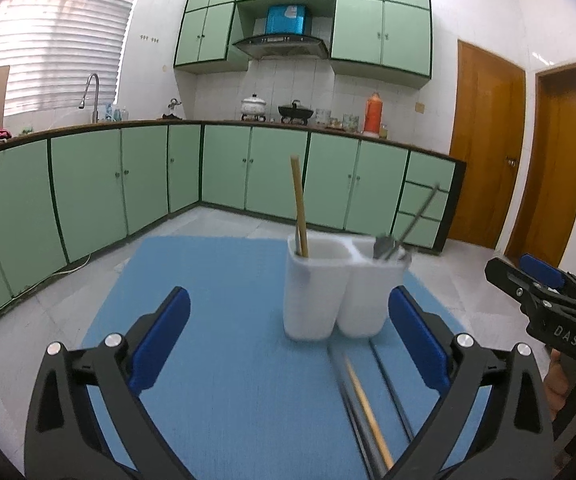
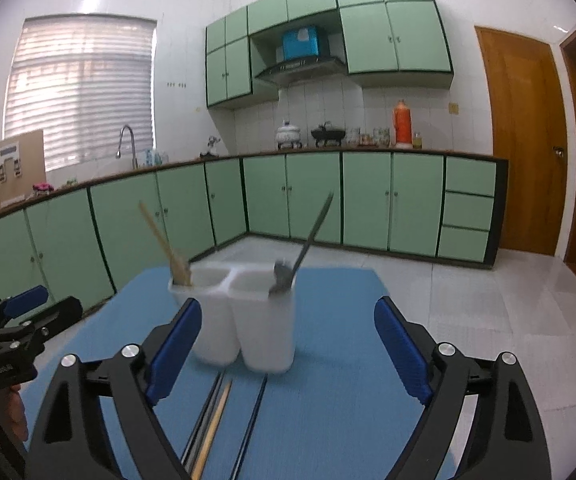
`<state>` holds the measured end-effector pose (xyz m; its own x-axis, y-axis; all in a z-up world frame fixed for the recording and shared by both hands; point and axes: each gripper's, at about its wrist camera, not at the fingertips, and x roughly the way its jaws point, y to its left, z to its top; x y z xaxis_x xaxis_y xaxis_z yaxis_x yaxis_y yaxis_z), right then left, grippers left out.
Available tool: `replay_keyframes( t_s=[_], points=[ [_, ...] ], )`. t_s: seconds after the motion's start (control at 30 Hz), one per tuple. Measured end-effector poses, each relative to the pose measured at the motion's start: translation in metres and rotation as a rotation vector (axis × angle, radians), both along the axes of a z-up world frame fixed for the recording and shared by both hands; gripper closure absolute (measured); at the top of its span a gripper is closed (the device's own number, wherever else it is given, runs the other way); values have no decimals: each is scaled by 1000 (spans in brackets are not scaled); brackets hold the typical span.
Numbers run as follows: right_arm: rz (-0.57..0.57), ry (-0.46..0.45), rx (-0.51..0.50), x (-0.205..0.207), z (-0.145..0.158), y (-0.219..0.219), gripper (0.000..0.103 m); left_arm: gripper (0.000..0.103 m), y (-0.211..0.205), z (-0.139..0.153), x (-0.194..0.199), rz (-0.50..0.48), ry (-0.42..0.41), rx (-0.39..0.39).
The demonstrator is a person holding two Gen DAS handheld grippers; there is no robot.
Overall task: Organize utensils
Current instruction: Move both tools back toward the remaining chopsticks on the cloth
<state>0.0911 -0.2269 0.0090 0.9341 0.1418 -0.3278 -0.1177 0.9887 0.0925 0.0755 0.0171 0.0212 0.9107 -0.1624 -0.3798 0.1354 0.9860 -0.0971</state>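
A white two-compartment utensil holder (image 1: 311, 292) (image 2: 264, 320) stands on a blue mat (image 1: 208, 280) (image 2: 327, 380). A wooden chopstick (image 1: 299, 208) (image 2: 160, 236) leans in its left compartment. A metal utensil (image 1: 419, 216) (image 2: 311, 232) leans in the right one. On the mat in front lie a loose wooden chopstick (image 1: 367, 412) (image 2: 216, 420) and dark chopsticks (image 1: 391, 384) (image 2: 254, 412). My left gripper (image 1: 288, 296) (image 2: 20, 312) is open, short of the holder, with nothing between its fingers. My right gripper (image 2: 288, 304) (image 1: 527, 276) is open too and holds nothing.
The mat lies on a pale table (image 1: 28, 360). Beyond it are green floor cabinets (image 1: 148, 176), a counter with a sink tap (image 1: 94, 96), pots (image 1: 254, 106) and an orange flask (image 1: 373, 114). Wooden doors (image 1: 483, 140) stand at the right.
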Motion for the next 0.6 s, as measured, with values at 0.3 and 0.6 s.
replay_keyframes(
  t_s=[0.3,0.6],
  points=[
    [4,102,19,-34,-48,5,16,6,-1,-48,-35,-3,71,-8],
    [-40,140,27,-71,-94,1,17,6,2,-86,-65,18,59,33]
  ],
)
